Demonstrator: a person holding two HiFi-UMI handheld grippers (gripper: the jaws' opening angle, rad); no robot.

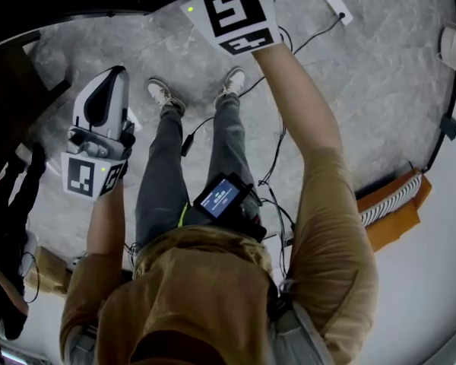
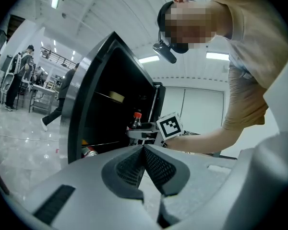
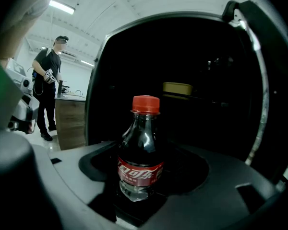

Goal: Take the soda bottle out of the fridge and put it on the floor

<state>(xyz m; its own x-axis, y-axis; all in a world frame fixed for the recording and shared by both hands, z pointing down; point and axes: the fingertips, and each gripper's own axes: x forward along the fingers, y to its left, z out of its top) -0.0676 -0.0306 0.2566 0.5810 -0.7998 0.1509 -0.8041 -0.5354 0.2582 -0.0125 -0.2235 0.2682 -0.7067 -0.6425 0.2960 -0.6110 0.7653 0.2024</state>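
Note:
The soda bottle (image 3: 140,150) is dark cola with a red cap and a red label. It stands upright between the jaws of my right gripper (image 3: 139,181), which is shut on its lower body. Behind it gapes the open black fridge (image 3: 211,71). From the left gripper view, the bottle (image 2: 135,120) and the right gripper (image 2: 140,135) are at the mouth of the fridge (image 2: 93,80). My left gripper (image 2: 144,148) is shut on nothing and held back from the fridge, low at the left (image 1: 106,78).
A yellow container (image 3: 177,87) sits on a fridge shelf and a can (image 2: 89,151) lies lower inside. Cables (image 1: 273,158) and a power strip (image 1: 336,4) lie on the marble floor by my feet. People (image 3: 50,90) stand far off beside a wooden counter (image 3: 69,121).

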